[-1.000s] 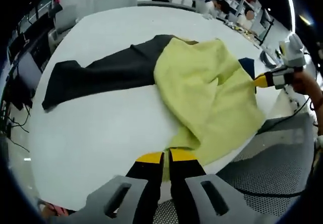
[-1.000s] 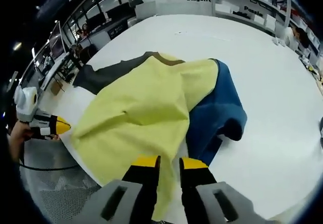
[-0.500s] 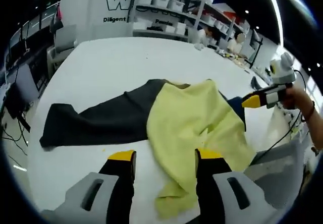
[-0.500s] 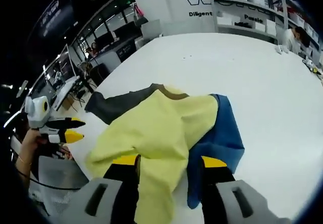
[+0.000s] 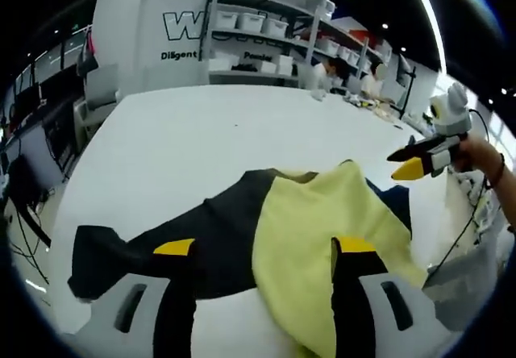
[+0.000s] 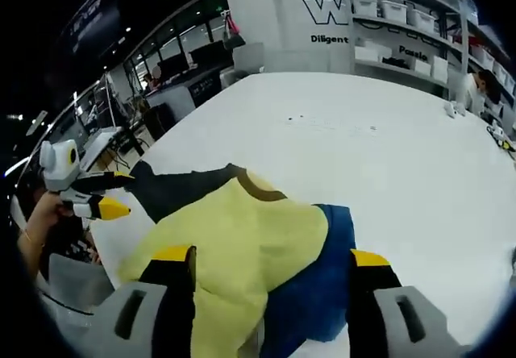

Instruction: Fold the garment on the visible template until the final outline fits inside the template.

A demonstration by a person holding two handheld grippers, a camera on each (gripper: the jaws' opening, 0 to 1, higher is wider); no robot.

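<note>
Lying rumpled on the wide white surface (image 5: 185,140), the garment (image 5: 322,237) is a soft, limp piece in three colours: a yellow body in the middle, a dark grey part (image 5: 161,245) stretched out flat to one side, and a blue part (image 6: 318,289) bunched under the yellow on the other. No template outline can be made out beneath it. The cloth looks light and floppy, so it would likely sag, drag and crease if lifted from one point; taking it at an edge or corner, such as the free end of the dark grey part or the yellow hem nearest the grippers, should give a cleaner fold than pinching the middle. The left gripper (image 5: 262,249) has its jaws spread wide apart above the grey and yellow cloth, holding nothing; the right gripper (image 6: 270,257) is likewise wide apart over the yellow and blue cloth, empty. Each appears held in a hand at the side of the other's view. Shelving with white bins (image 5: 266,27) stands far behind, along with desks and chairs (image 6: 173,92) off the surface edge; nothing lies near the garment to block a fold.
</note>
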